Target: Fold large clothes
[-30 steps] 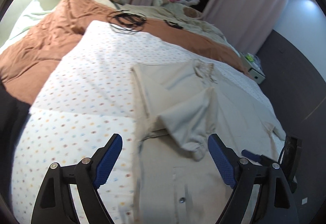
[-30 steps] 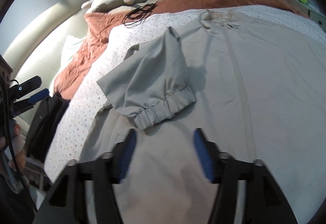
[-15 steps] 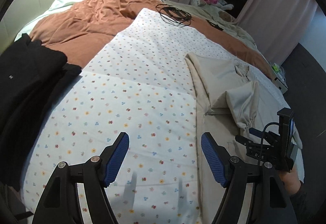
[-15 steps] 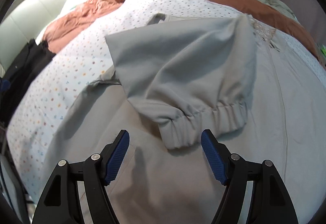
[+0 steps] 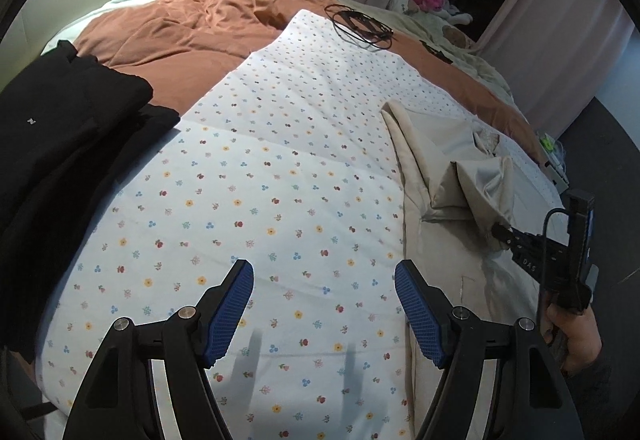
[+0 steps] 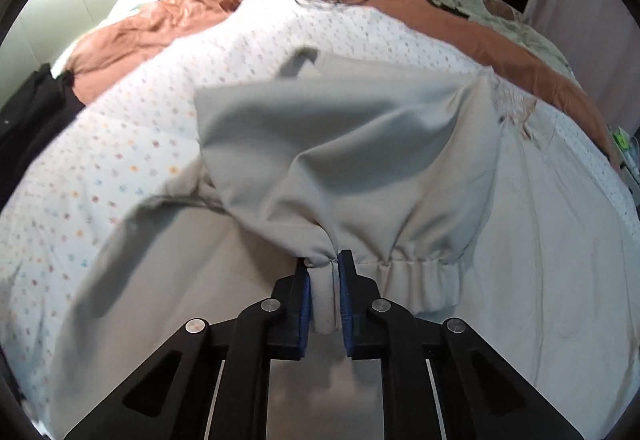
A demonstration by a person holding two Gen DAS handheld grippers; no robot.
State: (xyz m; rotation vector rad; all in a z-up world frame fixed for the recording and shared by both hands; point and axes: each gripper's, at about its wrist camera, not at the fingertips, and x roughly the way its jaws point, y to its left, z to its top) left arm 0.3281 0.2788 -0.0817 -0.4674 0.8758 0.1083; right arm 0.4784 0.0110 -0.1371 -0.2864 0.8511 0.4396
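Bedroom scene, curtains behind. On the bed's dotted sheet (image 5: 248, 175) lies the beige jacket (image 6: 540, 240), its far edge cut off by my lens. My right claw (image 6: 322, 260) has just been closing and now pinches the elastic cuff (image 6: 416, 280) of the folded-over sleeve (image 6: 320, 143); fabric fills the gap between its pads. My left claw (image 5: 324, 276) hangs released above bare sheet, nothing between its jaws. Black clothing (image 5: 60, 143) sits left, partly out of frame; cables (image 5: 360, 25) beyond are blurred.
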